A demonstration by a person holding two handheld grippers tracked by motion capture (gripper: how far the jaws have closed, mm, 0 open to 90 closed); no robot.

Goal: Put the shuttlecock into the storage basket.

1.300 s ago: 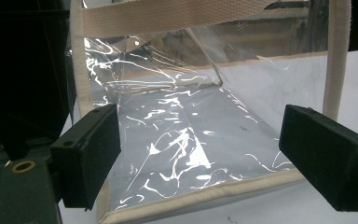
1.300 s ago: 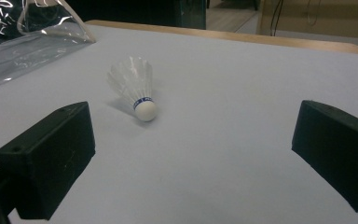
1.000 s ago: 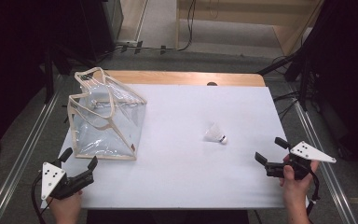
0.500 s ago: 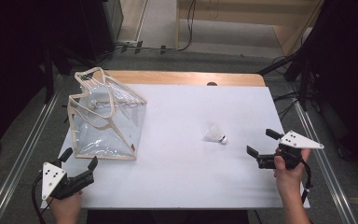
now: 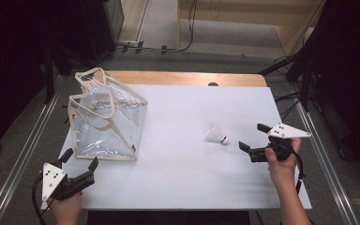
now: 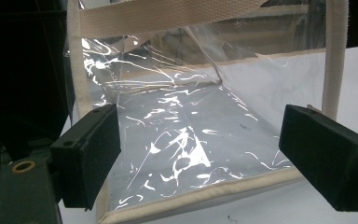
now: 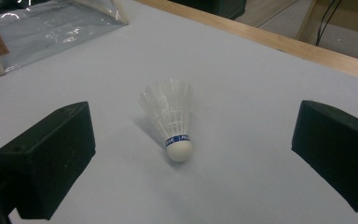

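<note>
Left gripper (image 5: 79,158): sitting at the near left corner of the white table (image 5: 178,187), jaws standing spread wide, gripping nothing, pointing at the clear bag (image 5: 105,119) just beyond.

Clear bag: lying on the left part of the table, transparent plastic with beige webbing trim and handles; its near edge is showing between the jaws in the left gripper view (image 6: 200,135).

Shuttlecock (image 5: 216,134): lying on its side right of centre, white cork tip facing near-right, blue band around it (image 7: 173,120).

Right gripper (image 5: 254,137): hovering just right of the shuttlecock, jaws parted, empty, not touching it.
</note>
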